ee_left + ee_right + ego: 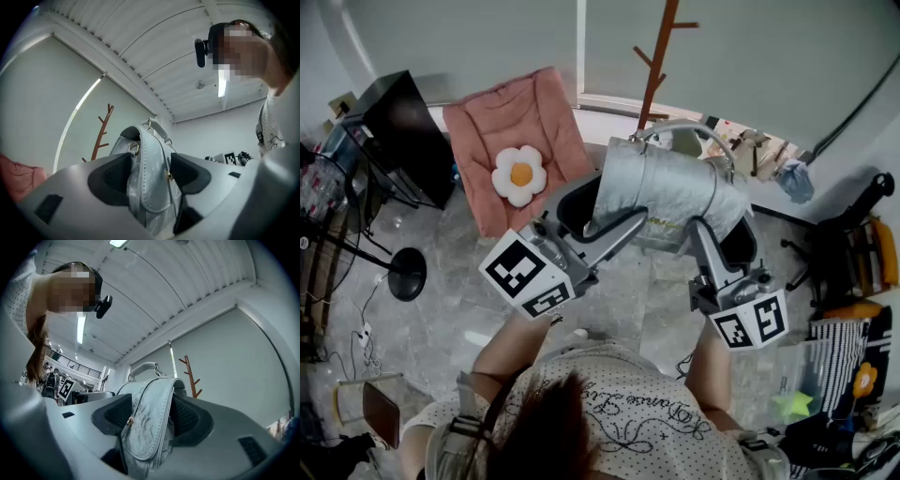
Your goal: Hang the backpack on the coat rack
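Silver backpack, pinched at its left flank by left gripper and right flank by right gripper, top handle pointing far toward coat rack.

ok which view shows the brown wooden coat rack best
The head view: the brown wooden coat rack is largest there, trunk and pegs sharp against the wall, though its top is cropped. The left gripper view shows only its small upper part beside the silver backpack; the right gripper view shows much the same.
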